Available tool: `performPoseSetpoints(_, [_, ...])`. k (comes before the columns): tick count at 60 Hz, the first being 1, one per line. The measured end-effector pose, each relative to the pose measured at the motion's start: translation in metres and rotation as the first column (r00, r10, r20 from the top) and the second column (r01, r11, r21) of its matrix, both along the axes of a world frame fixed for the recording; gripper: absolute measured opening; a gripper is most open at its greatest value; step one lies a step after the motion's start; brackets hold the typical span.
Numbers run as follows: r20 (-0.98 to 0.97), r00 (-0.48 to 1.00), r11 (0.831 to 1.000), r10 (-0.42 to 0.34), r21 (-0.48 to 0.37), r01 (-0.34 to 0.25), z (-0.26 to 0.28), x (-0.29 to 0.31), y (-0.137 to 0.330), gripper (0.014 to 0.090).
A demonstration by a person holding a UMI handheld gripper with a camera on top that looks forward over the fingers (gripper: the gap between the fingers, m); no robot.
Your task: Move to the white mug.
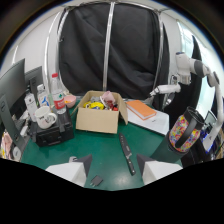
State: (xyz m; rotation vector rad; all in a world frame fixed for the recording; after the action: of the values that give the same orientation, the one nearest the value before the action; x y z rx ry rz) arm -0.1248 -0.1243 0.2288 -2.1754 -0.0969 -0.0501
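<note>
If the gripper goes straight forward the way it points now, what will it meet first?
The gripper, jaws open, points across bare green table toward the cardboard box. That box is probably first. The black knife lies slightly aside, and the white mug stands well off this line.

One white mug [45, 117] is sitting on one black box [52, 134] at the left of the green tabletop [107, 155]. One cardboard box [100, 117] is standing mid-table, one orange book [141, 109] is lying far right, and one black knife [127, 154] is lying near. At least two bottles [57, 94] are standing far left.
</note>
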Motion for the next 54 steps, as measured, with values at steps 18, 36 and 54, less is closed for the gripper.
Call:
performPoseSetpoints(18, [0.016, 1.000, 1.000, -0.005, -0.001, 0.005, -0.004, -0.021, -0.005, 0.0856])
performPoseSetpoints(36, [-0.026, 0.999, 0.999, 0.028, 0.044, -0.027, 0.000, -0.088, -0.001, 0.0851])
performPoseSetpoints(54, [-0.043, 0.988, 0.989, 0.146, 0.028, -0.145, -0.013, -0.191, 0.002, 0.0850])
